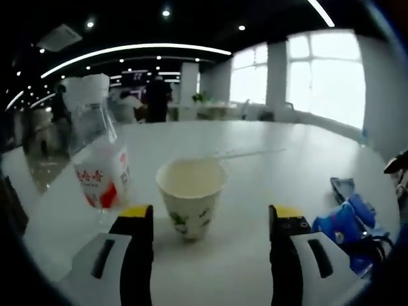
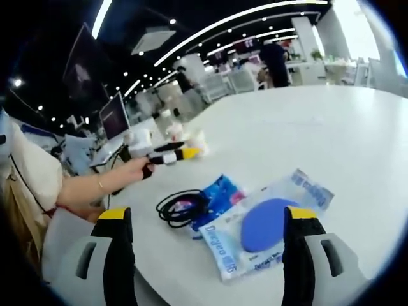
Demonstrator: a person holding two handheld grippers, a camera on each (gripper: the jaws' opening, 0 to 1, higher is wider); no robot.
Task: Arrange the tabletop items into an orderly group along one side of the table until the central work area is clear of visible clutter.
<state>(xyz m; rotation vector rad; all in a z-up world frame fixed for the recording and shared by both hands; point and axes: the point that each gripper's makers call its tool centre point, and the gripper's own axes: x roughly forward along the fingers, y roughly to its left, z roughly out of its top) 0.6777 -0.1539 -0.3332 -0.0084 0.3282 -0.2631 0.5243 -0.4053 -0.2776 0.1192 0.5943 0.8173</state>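
Observation:
A white paper cup (image 1: 191, 194) with a green print stands on the white table (image 1: 255, 166), just beyond the tips of my left gripper (image 1: 211, 220). Its jaws are open on either side of the cup. A clear bottle (image 1: 99, 153) with a white cap and a red-and-white label stands to the cup's left. My right gripper (image 2: 209, 220) is open above a clear packet holding a blue round pad (image 2: 268, 223), with a coiled black cable (image 2: 182, 207) and a blue packet (image 2: 220, 191) beside it. In the right gripper view, a hand holds the left gripper (image 2: 188, 153) farther off.
Blue packets (image 1: 347, 223) lie at the right edge of the left gripper view. A thin clear stick (image 1: 248, 153) lies behind the cup. The person's forearm (image 2: 83, 191) reaches across the near table edge. Monitors (image 2: 115, 115) and people stand beyond the table.

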